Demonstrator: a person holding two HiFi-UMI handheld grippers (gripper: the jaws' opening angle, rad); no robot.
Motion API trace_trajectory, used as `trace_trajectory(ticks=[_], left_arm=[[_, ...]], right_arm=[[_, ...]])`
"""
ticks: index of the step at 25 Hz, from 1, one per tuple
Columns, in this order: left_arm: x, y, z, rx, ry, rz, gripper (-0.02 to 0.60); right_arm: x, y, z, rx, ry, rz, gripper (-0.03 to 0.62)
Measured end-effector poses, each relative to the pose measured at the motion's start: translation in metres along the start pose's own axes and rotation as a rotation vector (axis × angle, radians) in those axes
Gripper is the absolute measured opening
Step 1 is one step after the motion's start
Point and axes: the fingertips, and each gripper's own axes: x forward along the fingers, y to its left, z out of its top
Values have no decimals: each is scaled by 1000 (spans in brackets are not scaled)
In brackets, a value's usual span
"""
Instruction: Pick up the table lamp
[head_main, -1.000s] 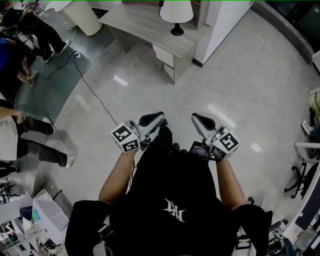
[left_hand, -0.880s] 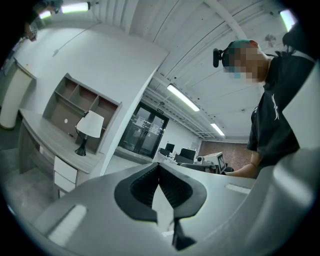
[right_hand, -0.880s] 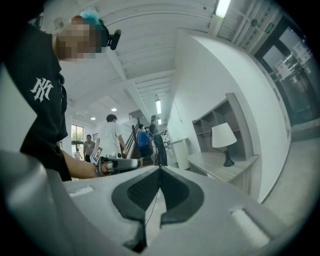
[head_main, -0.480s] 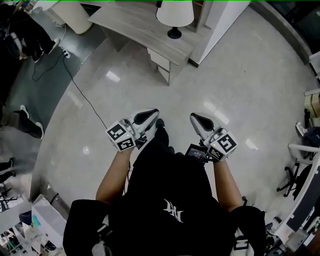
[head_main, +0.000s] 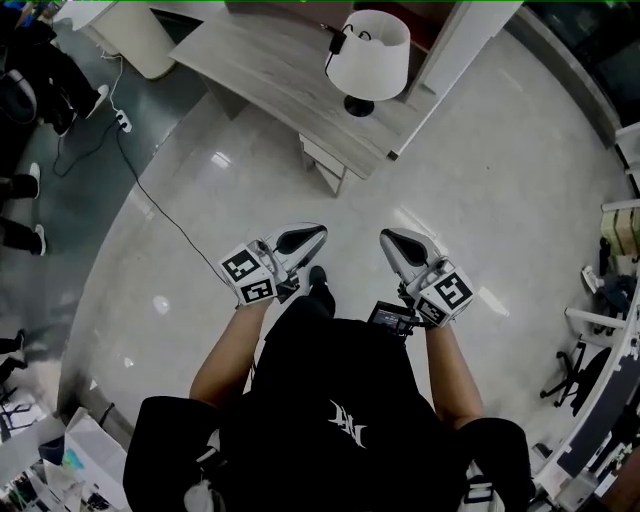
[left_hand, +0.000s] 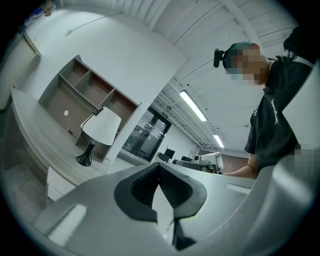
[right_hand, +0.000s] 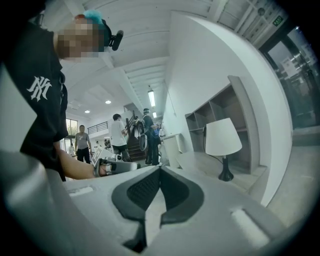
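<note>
Fingers (left_hand: 142, 187) of your left gripper (head_main: 312, 235) are pressed together on nothing, and your right gripper (head_main: 390, 238) is likewise closed and empty. Both sit side by side in the middle of the head view, pointing toward the top of the frame. Your white-shaded table lamp with a round black base (head_main: 367, 58) stands upright at top centre, well apart from both grippers, near the right end of a pale wood-grain desk (head_main: 265, 60). Just right of it rises a white column (head_main: 455, 35). Behind it, in the left gripper view, stands an open brown shelf unit (left_hand: 75, 92). At left, a thin black cable (head_main: 165, 215) trails over the glossy grey floor (head_main: 500, 190).
</note>
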Motion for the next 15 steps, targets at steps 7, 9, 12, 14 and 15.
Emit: trace_trajectory(ticks=[7, 9, 12, 14, 15], left_arm=[[14, 39, 29, 30, 12, -68, -14], [11, 51, 39, 40, 4, -65, -14], [5, 67, 52, 43, -7, -59, -14], [6, 71, 59, 46, 6, -55, -14], [7, 75, 59, 44, 9, -55, -14]], right_arm=[[38, -29, 29, -14, -39, -45, 2], [44, -31, 33, -17, -44, -54, 2], [49, -34, 37, -11, -53, -65, 2], [51, -40, 39, -10, -58, -75, 2], [53, -43, 40, -10, -59, -81, 2]])
